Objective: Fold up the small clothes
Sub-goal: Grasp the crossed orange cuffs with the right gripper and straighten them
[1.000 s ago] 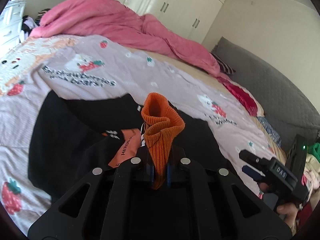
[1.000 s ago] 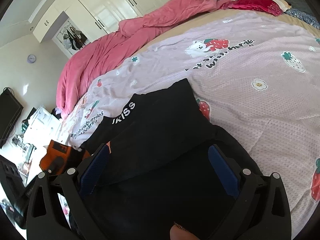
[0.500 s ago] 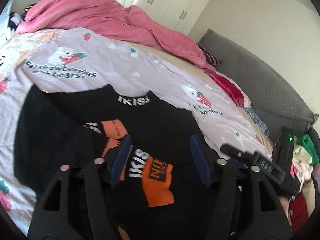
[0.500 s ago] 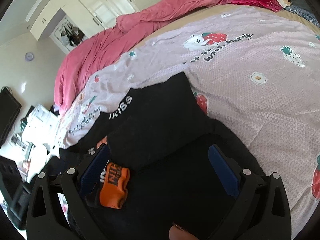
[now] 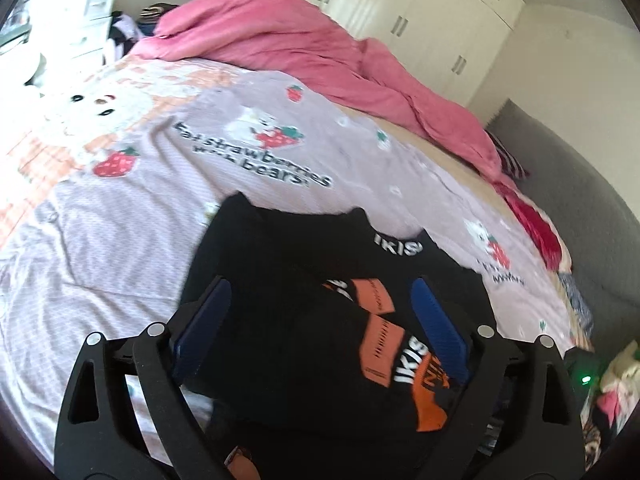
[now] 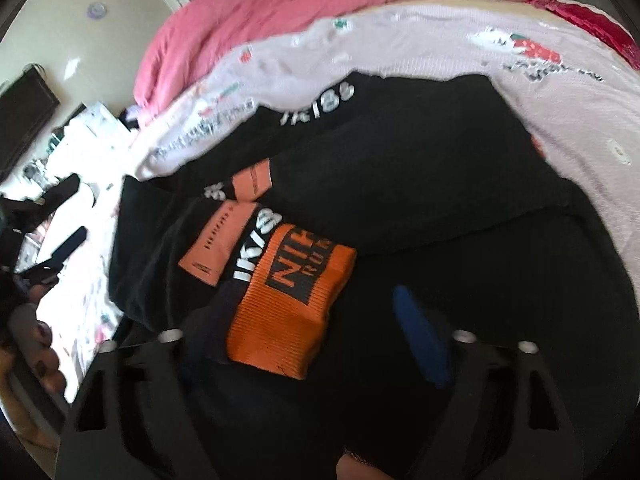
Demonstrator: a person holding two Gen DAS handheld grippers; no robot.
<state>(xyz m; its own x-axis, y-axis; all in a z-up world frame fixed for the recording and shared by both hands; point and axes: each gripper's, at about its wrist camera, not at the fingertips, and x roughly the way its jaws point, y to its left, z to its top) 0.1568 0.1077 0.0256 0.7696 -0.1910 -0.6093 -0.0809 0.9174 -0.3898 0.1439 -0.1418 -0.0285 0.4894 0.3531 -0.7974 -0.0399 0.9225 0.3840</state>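
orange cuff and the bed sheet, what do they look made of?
Orange cuff: rib-knit fabric, matte; fine parallel ribs show across it, likely a stretchy cotton or synthetic knit.
Bed sheet: thin woven or light knit cloth, matte, printed with strawberries and bears; fine grid texture, fibre unclear.

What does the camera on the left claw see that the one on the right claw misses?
Only the left view shows the white wardrobe doors, the grey headboard and a small green light. Only the right view shows a dark screen on the wall, a round wall clock and the lettering on the orange cuff. Both show the black top with that orange cuff lying on it, the strawberry bedsheet and the pink quilt.
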